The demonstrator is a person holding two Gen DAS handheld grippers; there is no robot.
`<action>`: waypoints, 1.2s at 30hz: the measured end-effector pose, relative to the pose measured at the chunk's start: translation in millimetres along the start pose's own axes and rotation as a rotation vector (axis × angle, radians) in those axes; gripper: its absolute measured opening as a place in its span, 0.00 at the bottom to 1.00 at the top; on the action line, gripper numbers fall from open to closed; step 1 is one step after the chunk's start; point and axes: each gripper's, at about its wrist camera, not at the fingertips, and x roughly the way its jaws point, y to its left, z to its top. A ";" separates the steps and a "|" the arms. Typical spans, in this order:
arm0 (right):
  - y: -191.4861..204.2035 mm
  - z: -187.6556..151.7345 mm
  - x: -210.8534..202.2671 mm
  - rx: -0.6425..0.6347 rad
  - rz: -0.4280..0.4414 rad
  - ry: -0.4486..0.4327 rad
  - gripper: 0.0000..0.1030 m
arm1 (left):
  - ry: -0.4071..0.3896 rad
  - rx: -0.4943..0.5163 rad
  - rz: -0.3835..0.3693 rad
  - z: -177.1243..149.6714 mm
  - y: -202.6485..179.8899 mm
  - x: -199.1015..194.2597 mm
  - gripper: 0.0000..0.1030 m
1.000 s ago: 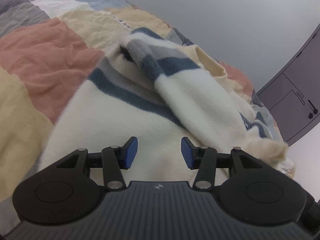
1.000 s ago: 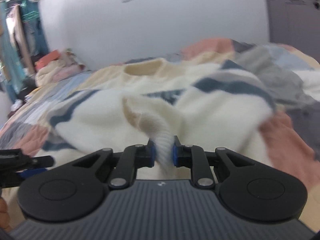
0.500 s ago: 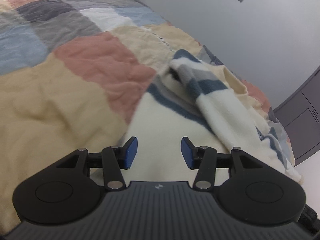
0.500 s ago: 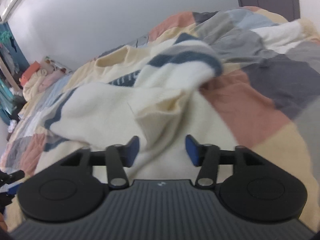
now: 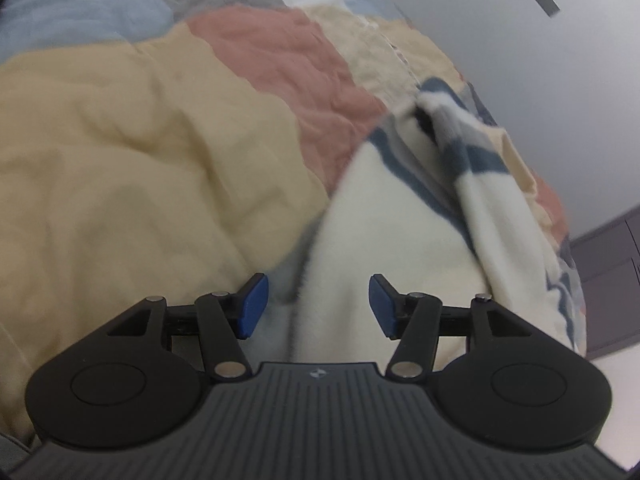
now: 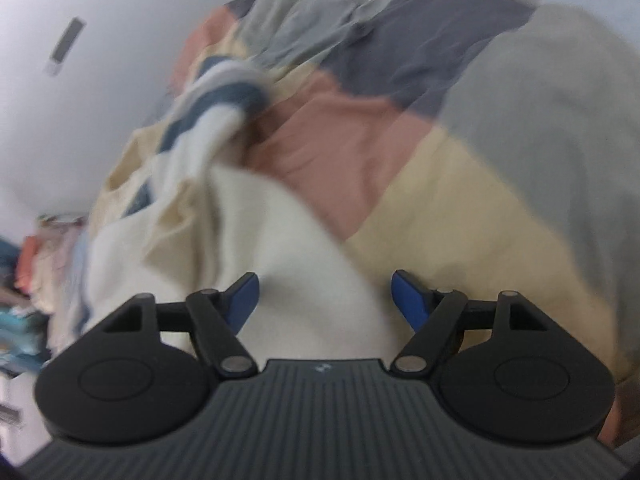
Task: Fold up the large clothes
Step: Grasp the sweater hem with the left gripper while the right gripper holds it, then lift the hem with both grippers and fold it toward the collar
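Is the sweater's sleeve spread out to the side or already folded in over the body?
Folded in. The striped sleeve lies across the cream sweater body, not out on the patchwork quilt.

A patchwork quilt [image 5: 120, 152] covers the bed beside a pale wall [image 5: 560, 80]

Left claw [image 5: 318, 306] spread wide, cream striped sweater [image 5: 404, 236], patchwork quilt [image 5: 160, 152]

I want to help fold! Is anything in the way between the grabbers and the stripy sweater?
Nothing visible is. The cream sweater lies on the patchwork quilt, right in front of the left gripper and right gripper. Both sets of jaws stand open, holding nothing.
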 end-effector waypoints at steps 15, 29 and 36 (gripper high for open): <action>22.0 -35.4 18.3 -0.073 0.130 0.205 0.23 | 0.117 0.148 -0.047 -35.2 -27.3 10.2 0.17; 40.2 4.4 -45.6 -0.071 0.492 0.071 0.16 | -0.044 0.093 -0.433 2.4 -33.3 -96.7 0.11; 45.0 24.8 -116.5 -0.099 0.664 0.010 0.16 | -0.092 0.082 -0.600 6.4 -40.4 -166.1 0.11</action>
